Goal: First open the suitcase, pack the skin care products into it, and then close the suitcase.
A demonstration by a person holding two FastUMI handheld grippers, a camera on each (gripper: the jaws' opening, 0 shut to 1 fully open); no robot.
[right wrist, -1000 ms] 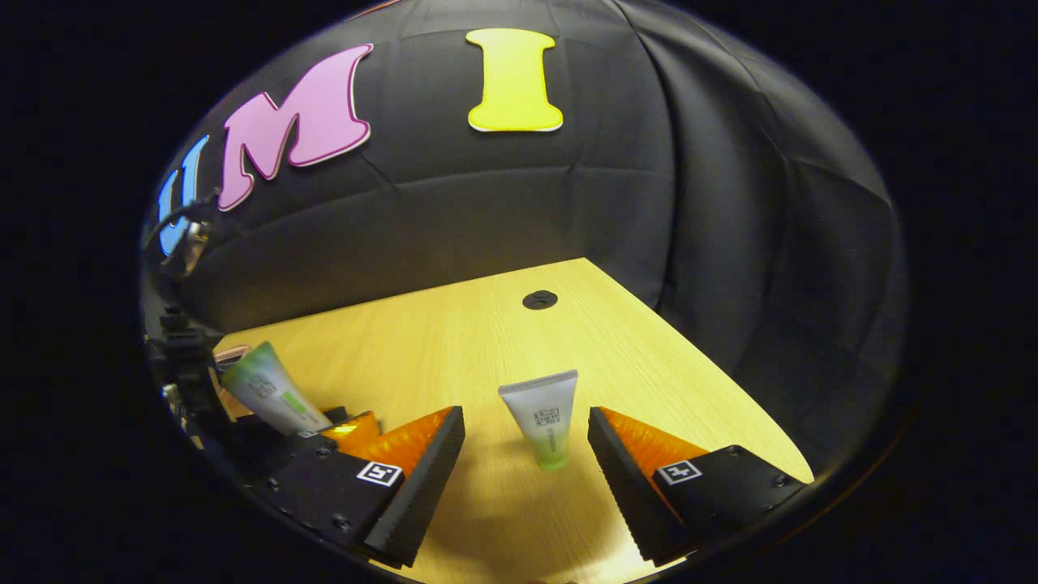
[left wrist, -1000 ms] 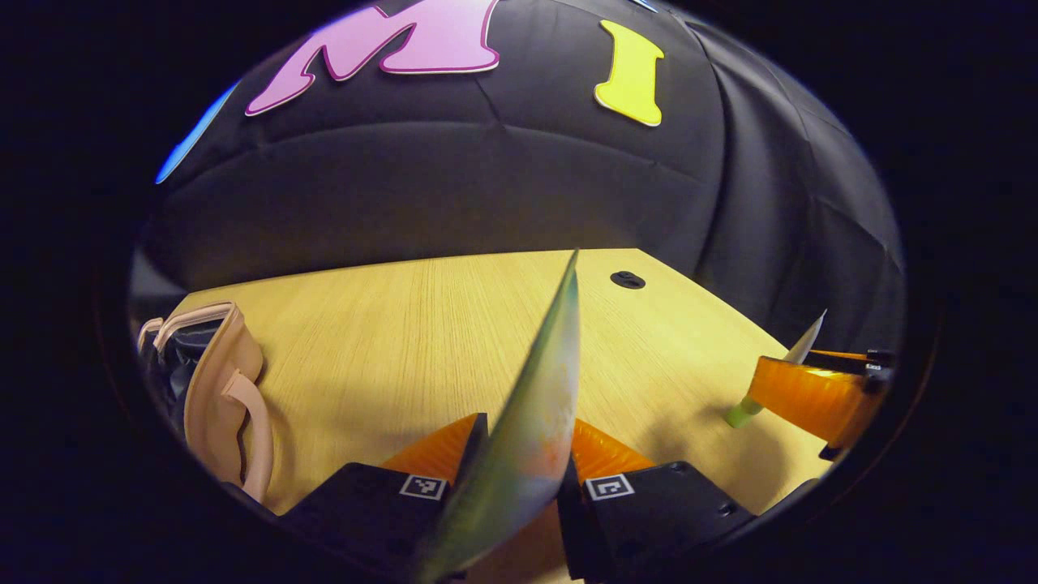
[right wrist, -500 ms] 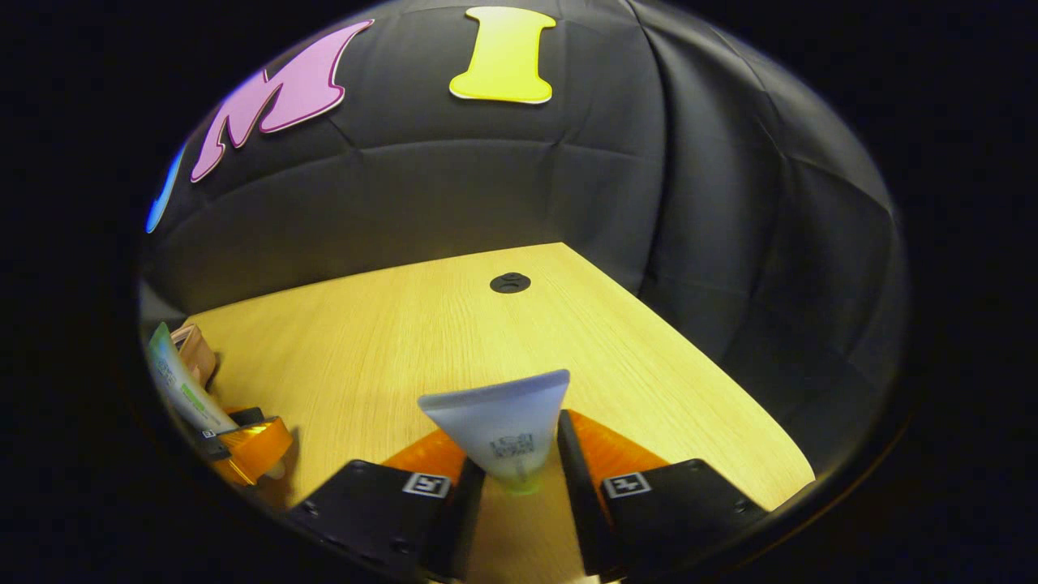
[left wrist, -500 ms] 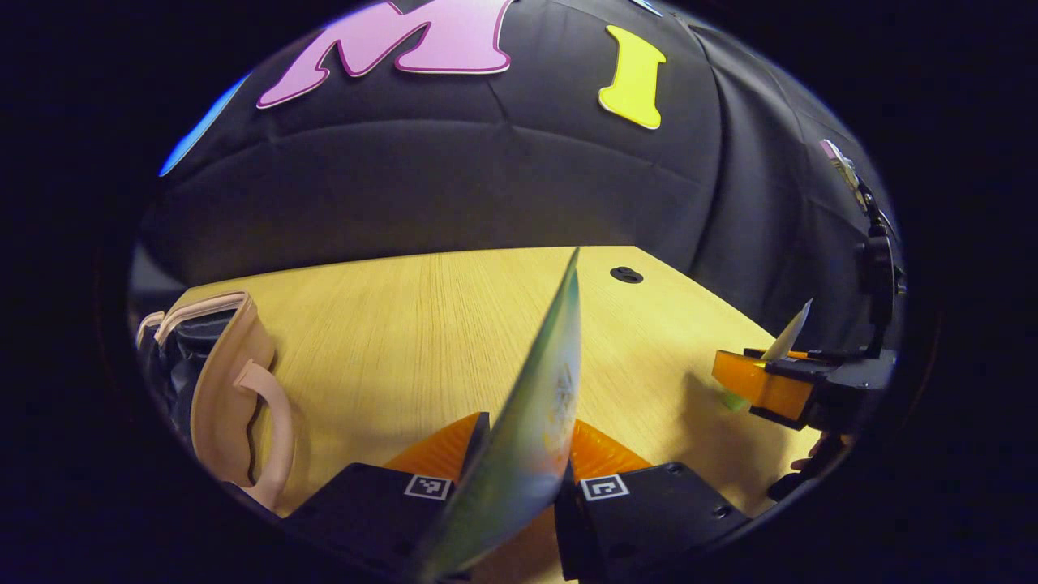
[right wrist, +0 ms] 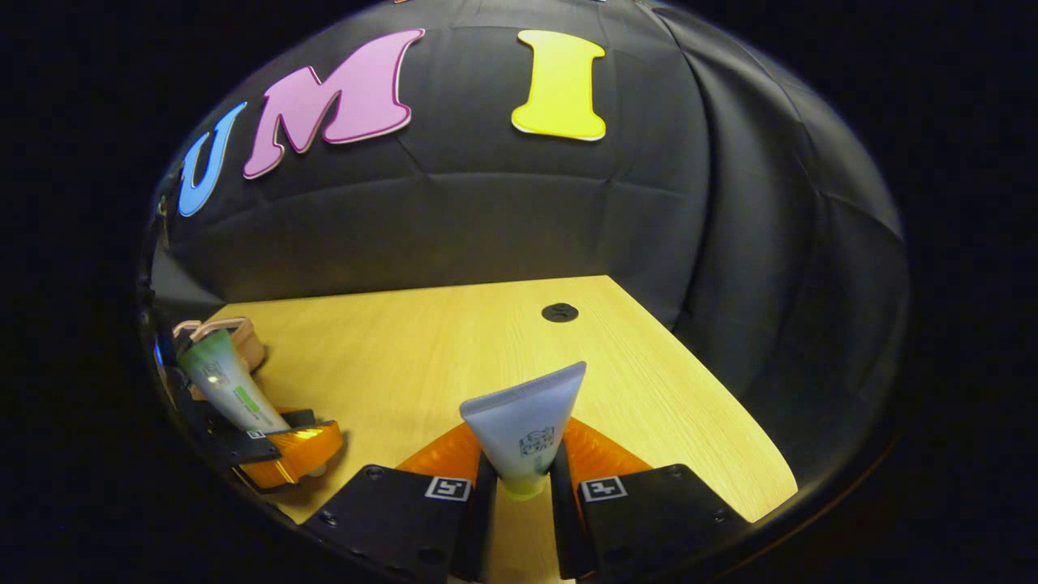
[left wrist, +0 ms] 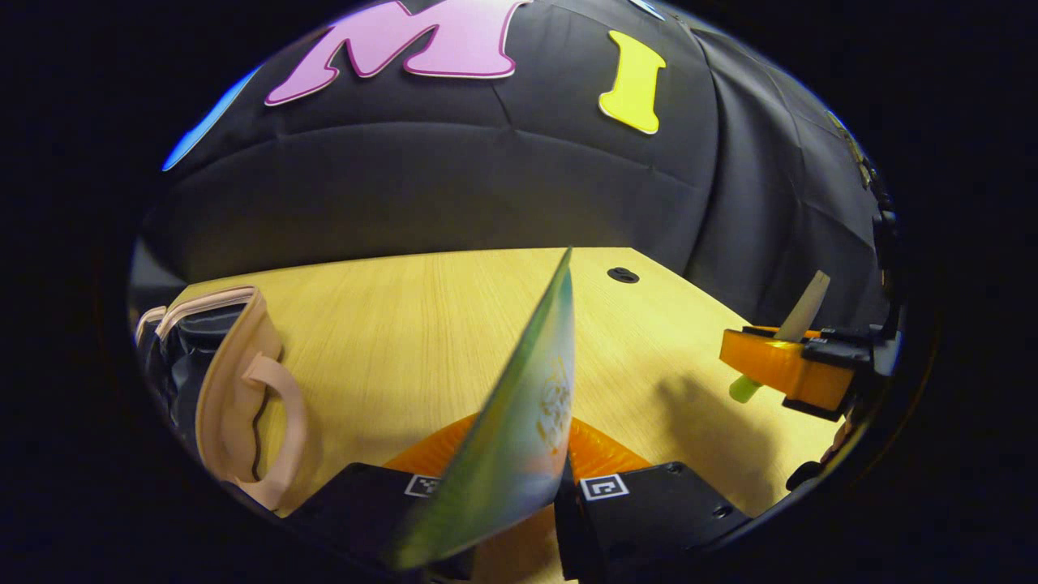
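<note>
At lower centre, a soft, light green tube (left wrist: 519, 422) is clamped in the left gripper (left wrist: 519, 487); a small tube (right wrist: 527, 422) is pinched near its cap by the right gripper (right wrist: 519, 487). The open suitcase (left wrist: 235, 389) is seen at left.

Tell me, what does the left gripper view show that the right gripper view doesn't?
Left gripper view: the pink suitcase with its handle and dark open inside, plus the green tube edge-on. Right gripper view: the white tube broad face on, and the green tube's side. Both: the wooden table, its cable hole, both tubes gripped.
</note>
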